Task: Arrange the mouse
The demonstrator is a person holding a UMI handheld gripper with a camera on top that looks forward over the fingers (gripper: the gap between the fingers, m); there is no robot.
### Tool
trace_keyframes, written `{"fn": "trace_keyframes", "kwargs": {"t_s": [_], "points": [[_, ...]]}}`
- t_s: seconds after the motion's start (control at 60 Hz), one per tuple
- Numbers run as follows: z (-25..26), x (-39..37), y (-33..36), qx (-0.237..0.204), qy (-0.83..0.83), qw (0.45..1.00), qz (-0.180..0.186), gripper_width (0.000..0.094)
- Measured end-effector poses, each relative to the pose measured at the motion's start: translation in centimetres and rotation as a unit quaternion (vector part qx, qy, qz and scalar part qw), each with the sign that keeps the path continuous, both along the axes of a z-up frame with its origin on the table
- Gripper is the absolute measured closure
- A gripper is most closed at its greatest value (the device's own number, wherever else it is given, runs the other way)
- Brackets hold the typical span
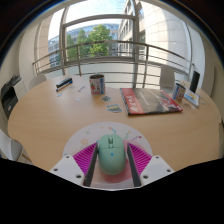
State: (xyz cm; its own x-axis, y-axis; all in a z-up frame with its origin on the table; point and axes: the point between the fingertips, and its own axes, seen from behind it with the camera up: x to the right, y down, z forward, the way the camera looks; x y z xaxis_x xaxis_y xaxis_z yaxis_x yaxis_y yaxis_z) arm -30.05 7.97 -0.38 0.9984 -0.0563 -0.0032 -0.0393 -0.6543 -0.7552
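Mouse (111, 153) in gripper (111, 160), over round table (50, 115).

Carry stage, by the look of it: pale green mouse clasped between the magenta pads (85, 160), both seemingly pressed to its flanks, fingers closed to the mouse's width, on or just above a white disc (110, 137) at the near table edge — contact underneath hard to tell. Long axis in line with the fingers, rounded end pointing ahead toward the mug (97, 84) and magazine (150, 100). Next, probably: lower square onto the chosen spot, then release without twisting.
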Motion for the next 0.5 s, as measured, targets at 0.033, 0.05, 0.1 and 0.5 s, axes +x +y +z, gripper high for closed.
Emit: {"fn": "trace_keyframes", "kwargs": {"t_s": [0.033,0.05,0.1,0.5], "points": [[0.2,0.1,-0.2,0.000,-0.006,1.000,0.001,0.0291],[0.5,0.1,-0.2,-0.003,-0.007,1.000,0.001,0.0249],[1.2,0.0,-0.8,0.000,-0.011,1.000,0.003,0.0115],[12.0,-1.4,-10.9,0.019,-0.022,1.000,-0.007,0.0086]]}}
